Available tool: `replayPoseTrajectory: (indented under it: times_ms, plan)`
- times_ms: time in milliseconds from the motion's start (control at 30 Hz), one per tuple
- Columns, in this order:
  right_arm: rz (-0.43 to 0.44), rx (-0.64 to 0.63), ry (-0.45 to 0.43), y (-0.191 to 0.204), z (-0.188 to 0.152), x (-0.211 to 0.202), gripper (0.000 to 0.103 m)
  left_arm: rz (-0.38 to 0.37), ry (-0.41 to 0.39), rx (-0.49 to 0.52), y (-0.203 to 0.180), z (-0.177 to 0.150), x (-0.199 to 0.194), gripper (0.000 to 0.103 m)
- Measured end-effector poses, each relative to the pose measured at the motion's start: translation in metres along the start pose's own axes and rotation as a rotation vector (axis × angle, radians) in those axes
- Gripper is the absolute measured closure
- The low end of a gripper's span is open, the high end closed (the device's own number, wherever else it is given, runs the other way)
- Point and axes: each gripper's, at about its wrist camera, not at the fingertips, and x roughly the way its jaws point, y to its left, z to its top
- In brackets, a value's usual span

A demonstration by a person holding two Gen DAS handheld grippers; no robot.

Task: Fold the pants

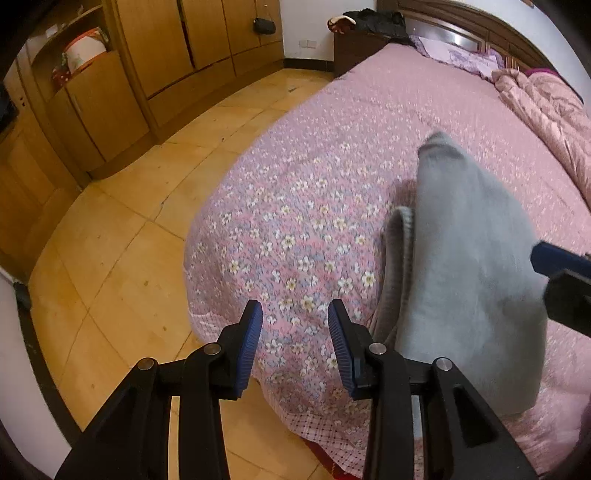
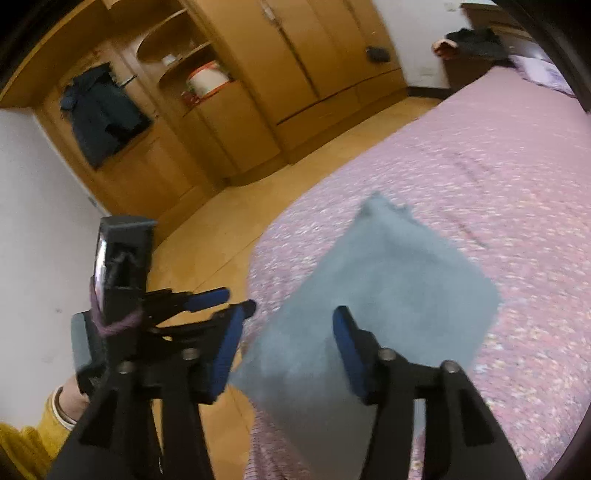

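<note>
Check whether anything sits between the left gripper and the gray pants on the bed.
Nothing visible does. The left gripper is open over bare bedspread, with the folded pants just to its right. The right gripper is also open, over the pants.

Floor: tan tiles (image 1: pixel 122 236) | Far wall: wooden wardrobes (image 1: pixel 207 33), open shelves (image 2: pixel 192 70) | Bed (image 1: pixel 369 122): pink floral quilt, dark headboard (image 1: pixel 461 22) | Wall: white (image 2: pixel 33 206)

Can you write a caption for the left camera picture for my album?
Open left gripper hovers beside folded grey pants on the flowery pink bed.
</note>
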Motion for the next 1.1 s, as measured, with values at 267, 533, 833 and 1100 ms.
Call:
replayPoseTrajectory:
  times_ms: [267, 533, 833, 1100]
  plan:
    - [-0.049, 0.128, -0.029, -0.049, -0.010, -0.037, 0.042, -0.221, -0.013, -0.043, -0.007, 0.007, -0.013, 0.073]
    - [-0.123, 0.233, 0.013, -0.082, -0.028, -0.032, 0.041, -0.313, 0.037, 0.025, -0.039, 0.011, 0.009, 0.073]
    - [-0.098, 0.263, 0.081, -0.085, -0.036, -0.012, 0.041, -0.385, -0.052, -0.027, -0.029, 0.012, -0.002, 0.095]
    - [-0.090, 0.262, 0.113, -0.086, -0.038, 0.005, 0.035, -0.389, -0.001, -0.128, -0.006, 0.016, 0.014, 0.092]
